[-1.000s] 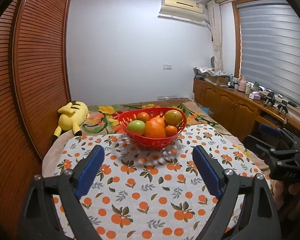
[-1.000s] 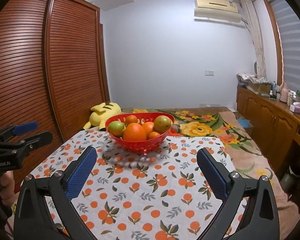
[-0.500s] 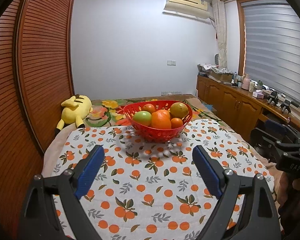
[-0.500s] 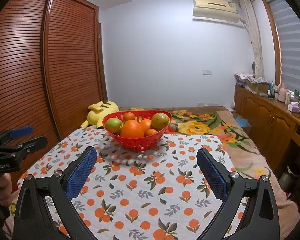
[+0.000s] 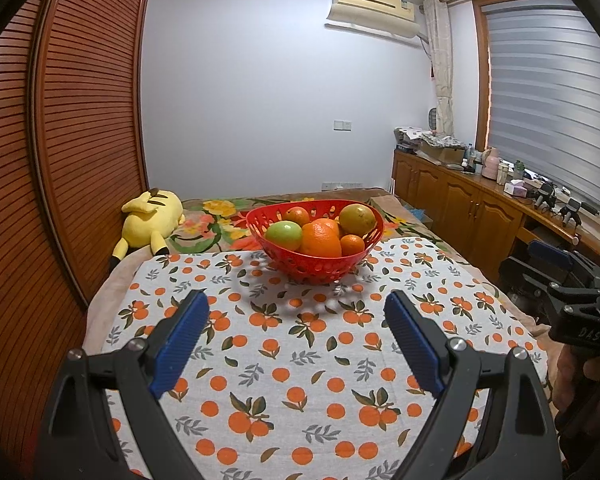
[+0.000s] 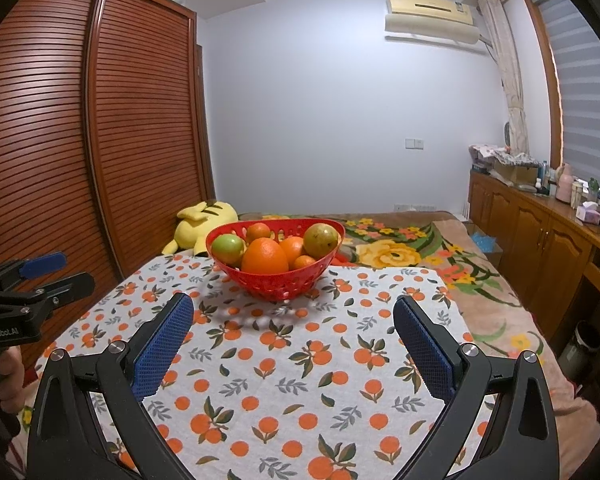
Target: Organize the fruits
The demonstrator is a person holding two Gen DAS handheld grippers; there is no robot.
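Note:
A red perforated fruit basket stands at the far end of a table covered by an orange-print cloth. It holds a large orange, a green apple, a yellow-green fruit and several small oranges. My left gripper is open and empty, above the cloth short of the basket. My right gripper is open and empty, likewise short of it. Each gripper shows at the other view's edge.
A yellow plush toy lies on a flowered bedspread behind the table. A slatted wooden wardrobe stands left. Wooden cabinets with clutter run along the right under a blinded window.
Both views have tilted upward a little, so the basket sits lower in each frame. Both grippers stay open and empty.

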